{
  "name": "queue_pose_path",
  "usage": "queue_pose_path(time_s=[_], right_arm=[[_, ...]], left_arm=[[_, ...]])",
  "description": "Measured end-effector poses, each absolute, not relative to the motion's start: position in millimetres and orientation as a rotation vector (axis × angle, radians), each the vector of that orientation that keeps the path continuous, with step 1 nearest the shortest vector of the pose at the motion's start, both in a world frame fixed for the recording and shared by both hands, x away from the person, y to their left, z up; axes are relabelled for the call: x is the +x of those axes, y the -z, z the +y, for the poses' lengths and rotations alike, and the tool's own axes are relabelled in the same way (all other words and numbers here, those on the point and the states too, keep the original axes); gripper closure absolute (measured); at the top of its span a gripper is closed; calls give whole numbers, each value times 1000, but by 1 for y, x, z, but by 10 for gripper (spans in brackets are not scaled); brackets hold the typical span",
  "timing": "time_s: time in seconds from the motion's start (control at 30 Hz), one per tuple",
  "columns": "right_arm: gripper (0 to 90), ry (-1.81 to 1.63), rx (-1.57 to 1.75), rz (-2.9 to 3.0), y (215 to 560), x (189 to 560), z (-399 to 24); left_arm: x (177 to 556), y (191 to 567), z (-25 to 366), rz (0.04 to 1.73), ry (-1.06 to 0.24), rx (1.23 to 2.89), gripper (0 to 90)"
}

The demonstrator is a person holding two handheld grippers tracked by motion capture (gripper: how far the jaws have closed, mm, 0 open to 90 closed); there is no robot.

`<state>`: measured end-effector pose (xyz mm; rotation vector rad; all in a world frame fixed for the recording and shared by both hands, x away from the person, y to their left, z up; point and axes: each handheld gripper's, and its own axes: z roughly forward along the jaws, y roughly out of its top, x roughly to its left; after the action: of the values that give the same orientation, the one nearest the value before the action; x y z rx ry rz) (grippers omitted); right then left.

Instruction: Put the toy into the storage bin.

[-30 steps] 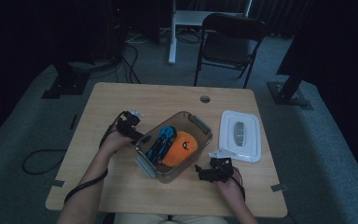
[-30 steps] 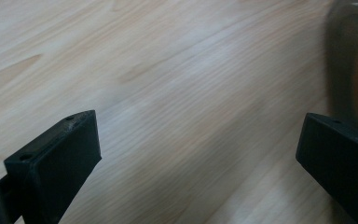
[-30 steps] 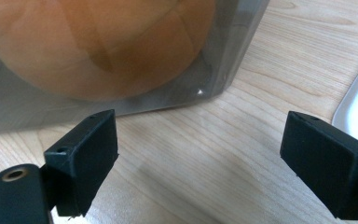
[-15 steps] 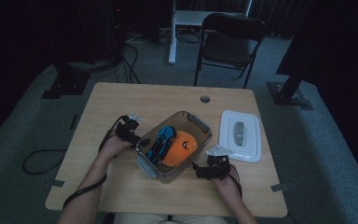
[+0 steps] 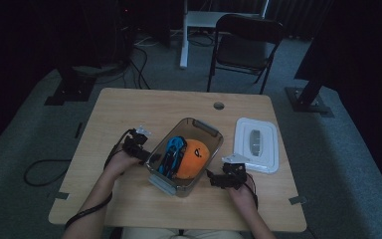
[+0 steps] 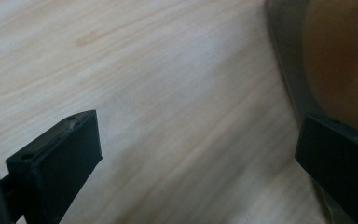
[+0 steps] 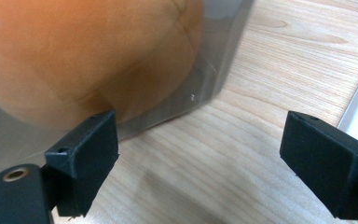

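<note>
A clear plastic bin (image 5: 210, 130) stands in the middle of the wooden table (image 5: 154, 107). Inside it lie an orange round soft toy (image 5: 195, 157) and a blue and black object (image 5: 171, 152). My left gripper (image 5: 140, 149) is at the bin's left wall, open, its jaws wide over bare wood with the bin wall (image 6: 289, 79) by the right jaw. My right gripper (image 5: 214, 179) is at the bin's near right corner, open with nothing between the jaws. The orange toy (image 7: 84, 51) shows through the bin wall (image 7: 214, 65) just ahead of it.
A white lid (image 5: 256, 144) with a grey handle lies flat on the table right of the bin. A round cable hole (image 5: 219, 105) is near the table's far edge. A black folding chair (image 5: 243, 42) stands behind the table.
Both grippers have moved in towards the bin: the left to its left wall, the right up to its near right corner. The bin and lid have not moved.
</note>
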<state>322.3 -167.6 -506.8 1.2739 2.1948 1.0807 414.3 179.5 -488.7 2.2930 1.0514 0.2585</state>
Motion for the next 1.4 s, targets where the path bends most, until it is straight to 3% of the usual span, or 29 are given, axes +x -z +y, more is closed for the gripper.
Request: queue_pose_path(time_s=[0.77,1.4], right_arm=[[137,-1039,1250,2140,507,349,-166],[130,-1078,1267,2151,500,371,-170]], left_arm=[[376,484,166,1001,-348,2347,10],[351,482,158,942,-315,2320,9]])
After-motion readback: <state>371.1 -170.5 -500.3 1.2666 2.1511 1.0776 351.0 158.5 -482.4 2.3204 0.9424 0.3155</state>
